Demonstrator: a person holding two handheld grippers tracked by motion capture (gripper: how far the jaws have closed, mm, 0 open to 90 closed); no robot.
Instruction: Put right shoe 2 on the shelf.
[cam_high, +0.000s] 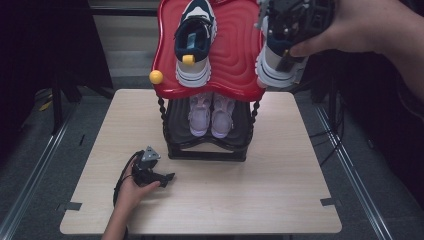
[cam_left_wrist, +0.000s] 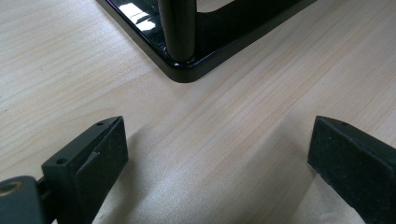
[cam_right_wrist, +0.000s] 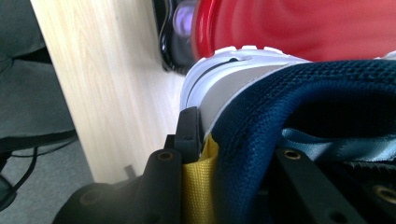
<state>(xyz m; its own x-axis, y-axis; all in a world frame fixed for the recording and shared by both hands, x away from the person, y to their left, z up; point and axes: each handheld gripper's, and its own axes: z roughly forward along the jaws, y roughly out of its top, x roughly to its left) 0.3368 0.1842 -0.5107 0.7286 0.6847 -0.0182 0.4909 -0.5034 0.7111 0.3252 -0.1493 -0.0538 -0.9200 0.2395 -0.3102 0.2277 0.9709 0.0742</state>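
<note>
**Second sneaker held at the edge of the red shelf**

A navy-and-white sneaker (cam_high: 280, 62) is carried by the right gripper (cam_high: 292, 25), whose jaws are clamped on its heel collar beside the yellow pull tab (cam_right_wrist: 198, 186), a grip that lets the sole hang free. It is held at the right rim of the rack's red top shelf (cam_high: 235, 55), presumably to be paired with the matching sneaker (cam_high: 195, 42) already set there. Whether the sole touches the shelf cannot be told. The lower tier is taken by a pale pair (cam_high: 211, 114). The left gripper (cam_high: 159, 179) is rested on the table (cam_high: 280, 180), jaws apart and empty, near the rack's black base (cam_left_wrist: 182, 70), kept clear of the work.
</note>
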